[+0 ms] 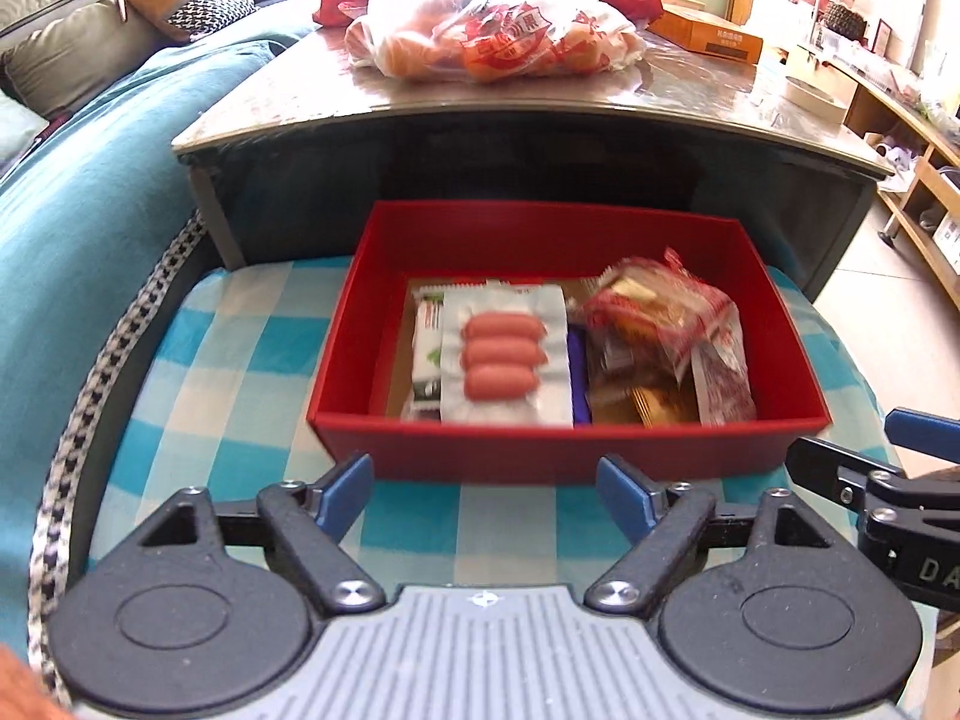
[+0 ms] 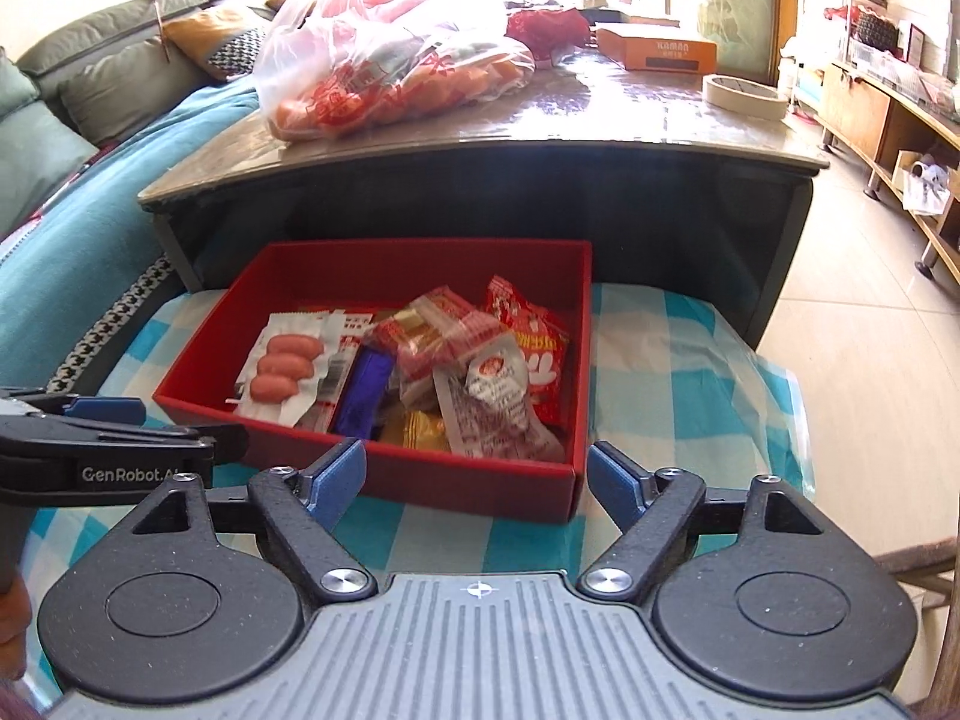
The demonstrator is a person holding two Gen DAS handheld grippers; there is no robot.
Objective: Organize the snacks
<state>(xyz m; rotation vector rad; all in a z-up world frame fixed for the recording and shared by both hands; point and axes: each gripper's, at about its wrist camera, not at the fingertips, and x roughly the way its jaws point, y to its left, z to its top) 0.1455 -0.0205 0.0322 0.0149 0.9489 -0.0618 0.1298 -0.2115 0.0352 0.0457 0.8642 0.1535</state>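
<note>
Blue-padded left gripper (image 1: pixel 485 495): fingers spread wide, nothing between them, held above the near part of the checked cloth, just short of the box's near wall.
Right gripper (image 2: pixel 477 480): blue pads likewise spread apart and empty, facing the box's near right corner; in the left wrist view it shows at the right edge (image 1: pixel 888 450).
Checked cloth (image 1: pixel 252 360): blue and white squares, spread under the box and reaching its near, left and right sides.
Red box (image 1: pixel 774 324): open-topped, sitting on the cloth, its far wall close to the dark side of the table.
Sausage pack (image 1: pixel 503 360): white wrapper showing three pink sausages, lying flat in the box's left half, over a green-and-white packet.
Purple bar (image 2: pixel 365 390): wedged along the middle of the box, beside the sausage pack.
Red-and-clear snack packets (image 1: pixel 666 330): piled in the box's right half, tilted, overlapping gold wrappers beneath.
Table (image 2: pixel 630 120): glossy stone-like top, behind and above the box.
Plastic bag (image 2: pixel 384 54): translucent, bulging with orange and red contents, on the table's near left part.
Orange carton (image 2: pixel 657 47): on the table's far right.
Tape roll (image 2: pixel 744 95): near the table's right edge.
</note>
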